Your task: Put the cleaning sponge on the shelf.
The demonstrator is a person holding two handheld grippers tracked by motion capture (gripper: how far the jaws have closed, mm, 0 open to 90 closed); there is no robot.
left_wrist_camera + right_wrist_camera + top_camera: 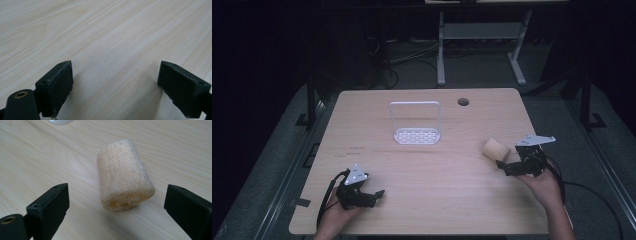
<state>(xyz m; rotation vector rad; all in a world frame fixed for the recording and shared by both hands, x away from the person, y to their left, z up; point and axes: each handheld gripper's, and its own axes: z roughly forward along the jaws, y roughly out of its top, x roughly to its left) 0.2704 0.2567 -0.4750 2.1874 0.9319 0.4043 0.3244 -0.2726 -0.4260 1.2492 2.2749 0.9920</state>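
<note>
Right claw [116, 213] gapes around sponge roll [123, 175]

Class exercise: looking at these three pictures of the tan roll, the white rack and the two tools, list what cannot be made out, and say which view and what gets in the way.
- Tan roll: its far end, right gripper view, hidden by its own body.
- White rack: right gripper view, cut off by the top edge.
- Small marks on the table: high view, too small to read.
- Left tool: its body, left gripper view, cut off by the bottom edge.
- Room beyond the table: high view, too dark.
</note>
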